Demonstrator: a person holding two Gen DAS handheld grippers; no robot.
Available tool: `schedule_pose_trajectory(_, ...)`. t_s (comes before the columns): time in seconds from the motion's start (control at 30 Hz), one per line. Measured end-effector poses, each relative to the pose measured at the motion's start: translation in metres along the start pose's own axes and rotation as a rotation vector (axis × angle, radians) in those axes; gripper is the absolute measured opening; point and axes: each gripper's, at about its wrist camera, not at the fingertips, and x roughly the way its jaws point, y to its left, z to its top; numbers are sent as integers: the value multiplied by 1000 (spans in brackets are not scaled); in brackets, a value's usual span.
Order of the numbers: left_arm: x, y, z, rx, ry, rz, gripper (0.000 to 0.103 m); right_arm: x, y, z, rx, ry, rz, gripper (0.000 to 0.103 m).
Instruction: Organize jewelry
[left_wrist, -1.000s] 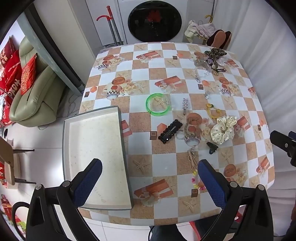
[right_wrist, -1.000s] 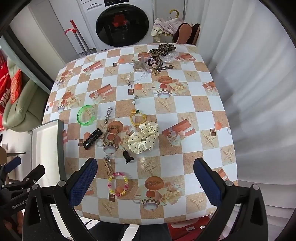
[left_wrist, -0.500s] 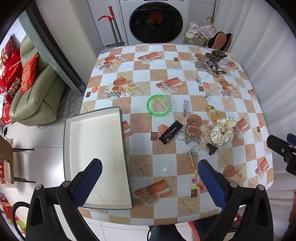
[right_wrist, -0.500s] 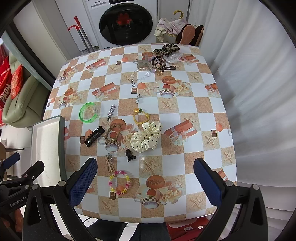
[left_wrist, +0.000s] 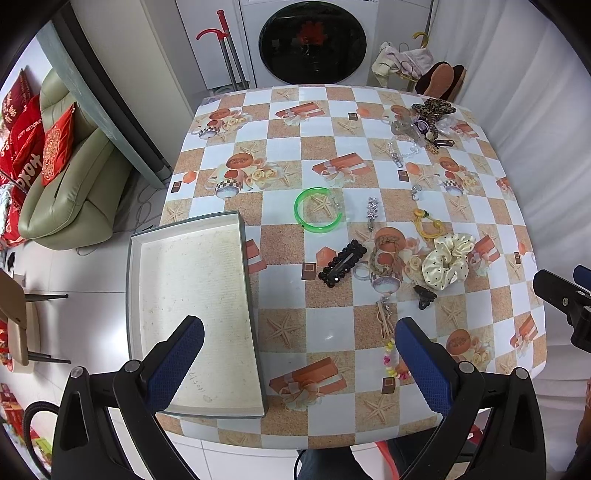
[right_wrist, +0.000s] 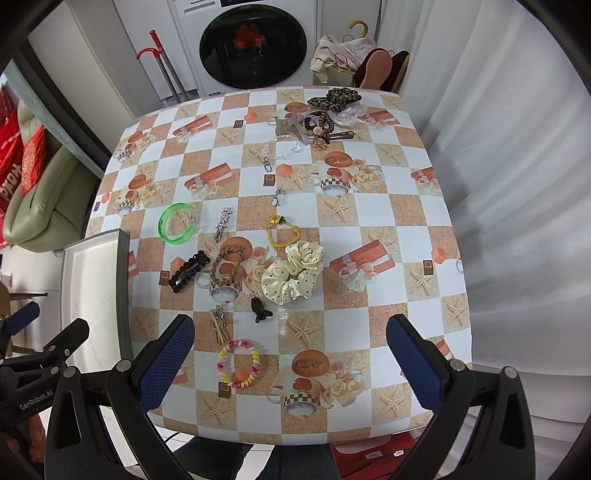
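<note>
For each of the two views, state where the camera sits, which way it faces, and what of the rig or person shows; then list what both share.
Left wrist: on the left gripper, high over the table's near-left edge, looking down over the empty tray; its open fingers frame the bottom, right gripper's tip at right.
Right wrist: on the right gripper, over the near edge, looking down over the bead bracelet; open fingers below, left gripper at lower left.
Shared: tray, green bangle, cream scrunchie, washing machine.

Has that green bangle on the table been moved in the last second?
No. The green bangle sits on the same starfish square of the tablecloth, just beyond the tray; only the camera shifted.
</note>
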Motion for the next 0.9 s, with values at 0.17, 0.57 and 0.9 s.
schedule_pose_trajectory(0.17,0,0,0,-1,1,1,103,1,0,0,0,1,-1,103)
schedule_pose_trajectory(0.57,0,1,0,0,3,2,103,1,1,0,1,3,-3,103)
schedule_pose_trajectory(0.9,1,0,0,-2,5,2,103,1,0,0,-1,4,-3,103)
